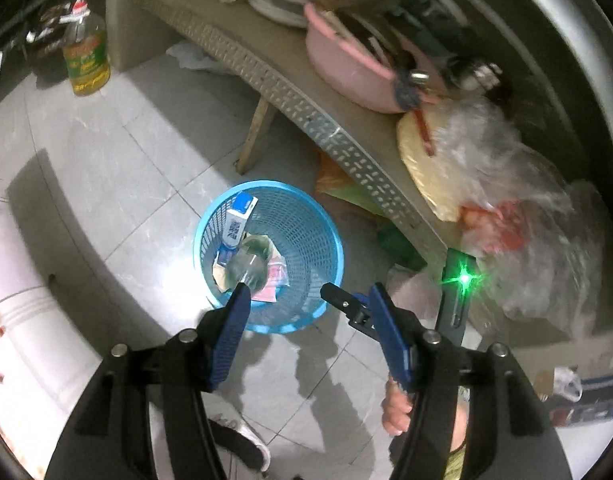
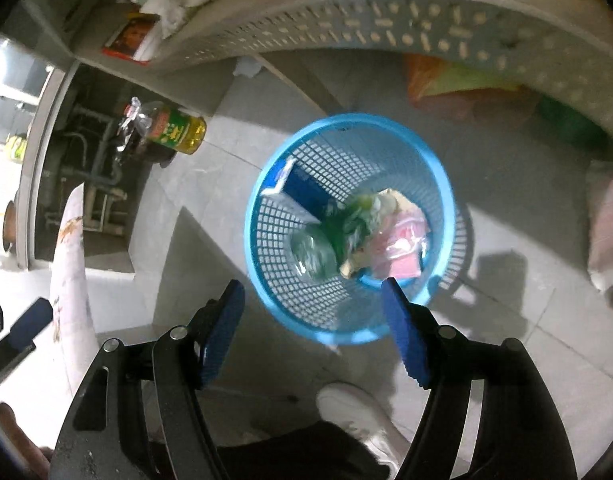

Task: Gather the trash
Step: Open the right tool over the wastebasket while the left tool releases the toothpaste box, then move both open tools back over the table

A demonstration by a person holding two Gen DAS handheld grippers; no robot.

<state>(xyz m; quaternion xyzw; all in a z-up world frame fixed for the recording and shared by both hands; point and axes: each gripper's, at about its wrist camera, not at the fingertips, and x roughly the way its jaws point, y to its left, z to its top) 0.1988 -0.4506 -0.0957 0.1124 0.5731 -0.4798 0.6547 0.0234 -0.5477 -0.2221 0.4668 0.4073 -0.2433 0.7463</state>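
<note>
A blue mesh basket (image 1: 302,232) stands on the pale tiled floor (image 1: 146,152) just beside the front edge of a grey perforated tabletop (image 1: 306,120). Inside it lies the collected trash: a white-and-blue carton (image 1: 238,220) leaning against the wall, a clear plastic bottle (image 1: 248,266), crumpled green wrapping (image 2: 346,220) and a pink packet (image 2: 402,246). The left gripper (image 1: 308,294) hangs over the basket's near rim with its blue fingers (image 1: 230,332) spread apart and nothing between them. The right gripper (image 2: 310,284) hovers above the same rim, its fingers (image 2: 404,330) likewise released and empty; its tip also shows in the left wrist view just beside the left one. The tabletop is crowded: a pink basin (image 1: 346,64) with utensils, stacked white plates (image 1: 278,0), and clear plastic bags (image 1: 506,184) over a yellowish bundle. Under the tabletop sit an orange-and-green bag (image 2: 446,76) and something green, blurred. An oil bottle (image 1: 86,60) stands on the floor further off, near a dark cabinet opening. A white shoe (image 2: 358,416) of the person is planted just short of the basket, and a hand (image 1: 398,408) shows behind the left gripper.
</note>
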